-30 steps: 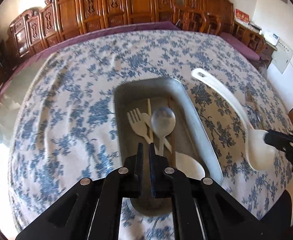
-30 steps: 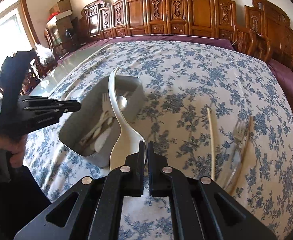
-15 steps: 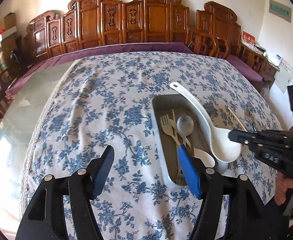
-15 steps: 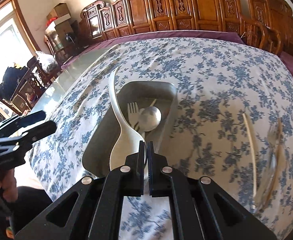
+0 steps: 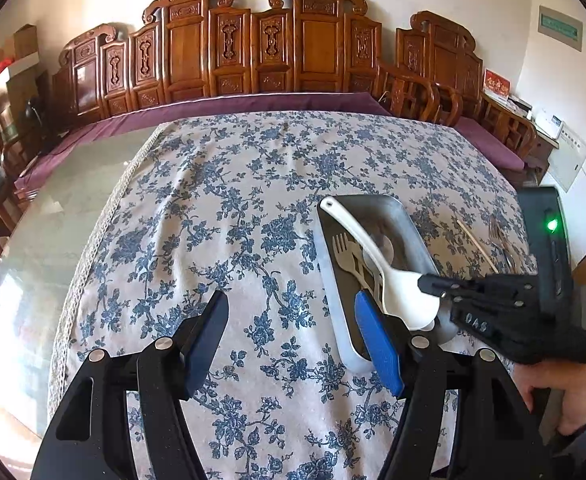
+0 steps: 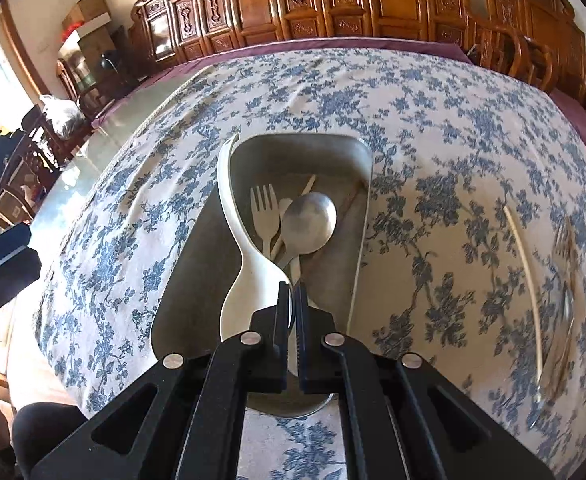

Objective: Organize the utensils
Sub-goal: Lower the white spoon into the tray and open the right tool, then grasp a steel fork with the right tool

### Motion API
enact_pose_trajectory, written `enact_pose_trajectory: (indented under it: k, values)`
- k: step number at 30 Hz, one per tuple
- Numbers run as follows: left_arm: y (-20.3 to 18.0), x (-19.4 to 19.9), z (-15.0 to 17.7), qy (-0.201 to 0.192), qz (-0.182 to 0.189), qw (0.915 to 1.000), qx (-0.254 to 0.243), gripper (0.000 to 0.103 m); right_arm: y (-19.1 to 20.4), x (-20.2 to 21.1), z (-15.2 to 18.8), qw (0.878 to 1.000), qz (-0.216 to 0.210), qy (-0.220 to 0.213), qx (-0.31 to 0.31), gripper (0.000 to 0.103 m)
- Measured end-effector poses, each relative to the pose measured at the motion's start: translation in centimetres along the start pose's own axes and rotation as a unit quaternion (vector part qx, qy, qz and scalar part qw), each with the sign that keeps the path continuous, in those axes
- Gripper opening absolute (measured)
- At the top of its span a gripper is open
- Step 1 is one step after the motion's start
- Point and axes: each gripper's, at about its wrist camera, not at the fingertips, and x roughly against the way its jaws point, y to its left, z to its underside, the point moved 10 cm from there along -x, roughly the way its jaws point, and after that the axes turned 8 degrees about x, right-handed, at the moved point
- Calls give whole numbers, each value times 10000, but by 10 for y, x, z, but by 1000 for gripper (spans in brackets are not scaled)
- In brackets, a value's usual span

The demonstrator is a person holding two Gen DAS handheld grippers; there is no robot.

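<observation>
The tabletop [image 5: 45, 248] was glass-surfaced, its bare pane showing to the left of the left gripper's fingers [image 5: 209, 332]. A white cloth with a blue flower print [image 5: 253, 184], edged in lace, covered most of it and spread beneath and ahead of those fingers. On the cloth, just ahead of the right gripper's fingers [image 6: 283, 320], lay a grey metal tray [image 6: 363, 216]. Well to the right of those fingers a single pale chopstick [image 6: 523, 264] and a clear fork [image 6: 565, 276] lay side by side on the cloth, the fork blurred.
</observation>
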Motion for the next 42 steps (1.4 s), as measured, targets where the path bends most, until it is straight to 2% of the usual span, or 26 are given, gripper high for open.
enact_pose_trajectory:
  k: [10,18,27,32,36,42]
  values:
    - [1,4,-5,-56,-30,10000,-7,63,8,-6,10,9998,131,127,-48,5]
    - [0,5,-4,-49,-37,10000,-23,63,9,-1,9,9999,-109,39,-116,7]
    - [-19,7,-3,-74,63,9999,-76,63,-2,40,0,9973,-475,-562,83,7]
    - [-43,4,-3,-62,244,9996,-137,63,-38,80,4,9955,-334,-876,158,19]
    - [-71,1,-2,-48,404,9988,-262,63,-88,101,20,9952,-42,-976,81,27]
    - [-120,-7,5,18,627,9968,-494,63,-171,113,50,9942,439,-940,-281,28]
